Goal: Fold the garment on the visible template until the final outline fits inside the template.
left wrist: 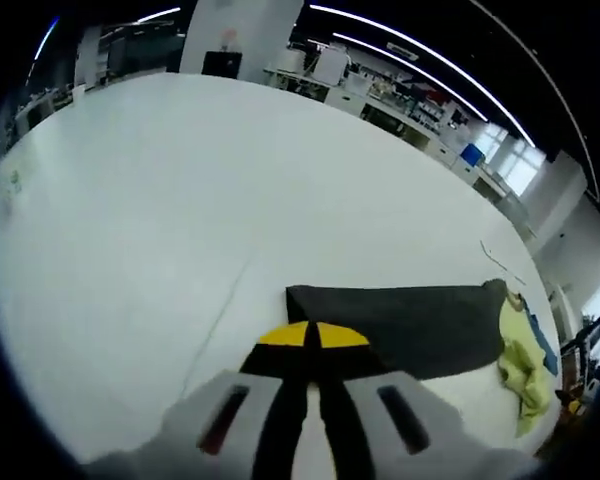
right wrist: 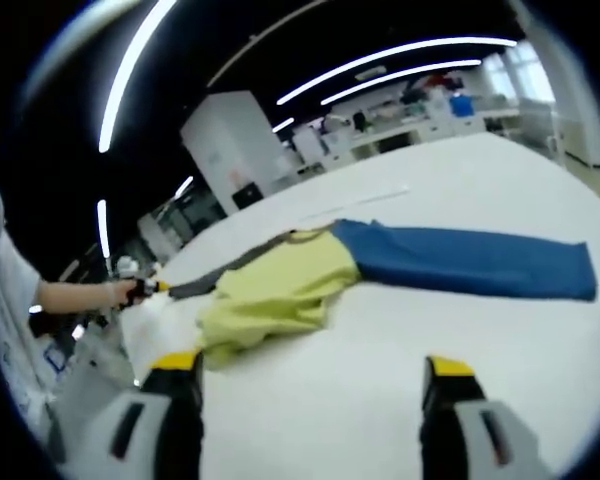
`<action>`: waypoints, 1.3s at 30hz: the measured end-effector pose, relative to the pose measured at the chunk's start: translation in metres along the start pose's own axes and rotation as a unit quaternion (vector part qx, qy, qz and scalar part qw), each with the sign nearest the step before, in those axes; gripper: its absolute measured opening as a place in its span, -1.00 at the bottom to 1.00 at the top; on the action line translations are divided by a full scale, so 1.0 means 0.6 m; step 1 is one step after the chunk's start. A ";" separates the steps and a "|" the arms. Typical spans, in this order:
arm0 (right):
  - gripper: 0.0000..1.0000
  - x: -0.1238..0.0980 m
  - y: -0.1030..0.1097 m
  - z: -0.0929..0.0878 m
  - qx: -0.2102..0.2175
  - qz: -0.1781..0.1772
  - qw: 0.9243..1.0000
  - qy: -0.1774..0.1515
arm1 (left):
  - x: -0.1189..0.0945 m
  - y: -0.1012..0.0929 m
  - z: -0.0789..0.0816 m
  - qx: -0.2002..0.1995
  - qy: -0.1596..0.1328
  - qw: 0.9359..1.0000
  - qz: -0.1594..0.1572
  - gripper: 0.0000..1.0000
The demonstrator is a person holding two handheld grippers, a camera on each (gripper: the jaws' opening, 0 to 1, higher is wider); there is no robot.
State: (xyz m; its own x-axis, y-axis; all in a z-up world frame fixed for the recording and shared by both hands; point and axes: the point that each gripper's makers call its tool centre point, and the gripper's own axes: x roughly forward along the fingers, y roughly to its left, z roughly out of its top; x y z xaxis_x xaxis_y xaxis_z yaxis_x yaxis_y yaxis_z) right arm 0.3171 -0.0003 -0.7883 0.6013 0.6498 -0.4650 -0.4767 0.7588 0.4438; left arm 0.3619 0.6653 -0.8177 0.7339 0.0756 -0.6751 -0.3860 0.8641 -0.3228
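A long-sleeved garment lies on the white table [left wrist: 180, 200]. It has a yellow-green body [right wrist: 275, 290], a blue sleeve [right wrist: 470, 260] stretched out flat to the right, and a dark grey sleeve [left wrist: 410, 320]. My left gripper [left wrist: 312, 336] is shut, its yellow tips together on the near end of the dark grey sleeve. In the right gripper view that same gripper [right wrist: 145, 288] shows at the far left, in a person's hand, at the end of the grey sleeve [right wrist: 205, 283]. My right gripper [right wrist: 312, 365] hangs open above bare table, short of the yellow-green body.
A faint thin line [left wrist: 220, 320] runs across the table left of the grey sleeve, and a pale strip [right wrist: 380, 194] lies beyond the garment. Desks and shelves [left wrist: 380, 95] stand past the table's far edge. A person's sleeve [right wrist: 5, 300] is at the left.
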 end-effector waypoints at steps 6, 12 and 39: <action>0.81 0.007 0.005 -0.007 -0.008 0.005 1.000 0.011 | 0.007 0.017 -0.020 0.012 0.017 1.000 0.010 -1.00; 0.82 0.003 0.008 -0.009 -0.018 0.005 1.000 0.020 | 0.009 0.021 -0.023 0.008 0.014 1.000 0.017 -1.00; 0.83 -0.007 0.017 -0.010 -0.038 0.013 0.999 0.013 | -0.065 -0.152 -0.043 0.140 -0.056 0.972 -0.180 0.98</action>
State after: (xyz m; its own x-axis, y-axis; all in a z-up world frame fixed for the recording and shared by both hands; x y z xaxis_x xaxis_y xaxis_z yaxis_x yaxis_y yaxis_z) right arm 0.3059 0.0048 -0.7863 0.5713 0.6701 -0.4738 -0.5401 0.7417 0.3977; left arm 0.3542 0.5705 -0.7791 0.8556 -0.2160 -0.4703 0.0628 0.9454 -0.3199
